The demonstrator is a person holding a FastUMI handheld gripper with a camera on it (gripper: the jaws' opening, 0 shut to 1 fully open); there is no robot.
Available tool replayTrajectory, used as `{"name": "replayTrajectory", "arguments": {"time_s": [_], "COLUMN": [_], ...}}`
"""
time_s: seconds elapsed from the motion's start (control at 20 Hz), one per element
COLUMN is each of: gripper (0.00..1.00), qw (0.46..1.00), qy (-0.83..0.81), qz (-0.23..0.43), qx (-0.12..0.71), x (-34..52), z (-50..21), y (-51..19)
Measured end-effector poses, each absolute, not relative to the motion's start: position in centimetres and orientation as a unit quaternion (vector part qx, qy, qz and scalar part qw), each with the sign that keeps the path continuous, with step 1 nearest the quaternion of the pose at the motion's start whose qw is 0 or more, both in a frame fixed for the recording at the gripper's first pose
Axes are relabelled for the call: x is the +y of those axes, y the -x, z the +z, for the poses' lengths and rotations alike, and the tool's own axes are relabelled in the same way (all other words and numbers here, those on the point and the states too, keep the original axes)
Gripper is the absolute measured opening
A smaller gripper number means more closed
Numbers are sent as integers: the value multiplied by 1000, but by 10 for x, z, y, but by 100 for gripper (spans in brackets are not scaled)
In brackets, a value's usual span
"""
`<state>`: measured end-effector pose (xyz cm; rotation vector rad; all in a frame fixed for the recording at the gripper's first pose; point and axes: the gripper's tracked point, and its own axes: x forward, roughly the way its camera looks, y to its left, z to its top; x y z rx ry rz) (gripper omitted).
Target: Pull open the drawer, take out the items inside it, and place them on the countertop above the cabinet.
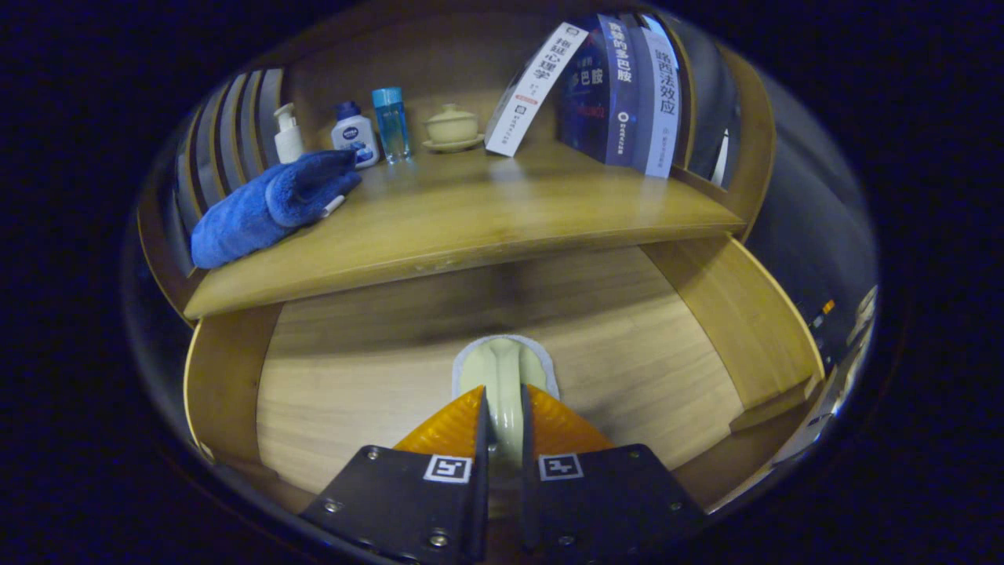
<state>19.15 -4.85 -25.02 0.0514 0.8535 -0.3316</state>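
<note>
In drawer (502, 314), hand-held gripper (502, 420) gripping possibly scrubber (502, 369)

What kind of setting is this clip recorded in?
Probably a staged household nook: a wooden cabinet with its drawer open, toiletry bottles, books and a blue towel on the countertop. The gripper is shut on a pale green item.

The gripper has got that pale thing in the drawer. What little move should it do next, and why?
Probably lift straight up a little. The hand-held gripper looks shut on the pale item, which sits low inside the open drawer, below the countertop. Raising it first should clear the drawer walls before carrying it up beside the blue towel.
</note>
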Motion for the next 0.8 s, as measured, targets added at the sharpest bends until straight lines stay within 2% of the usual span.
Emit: {"name": "replayTrajectory", "arguments": {"time_s": [0.8], "gripper": [17], "qw": [943], "qy": [45], "qz": [-192], "qx": [269], "x": [-50], "z": [-92], "y": [-194]}}
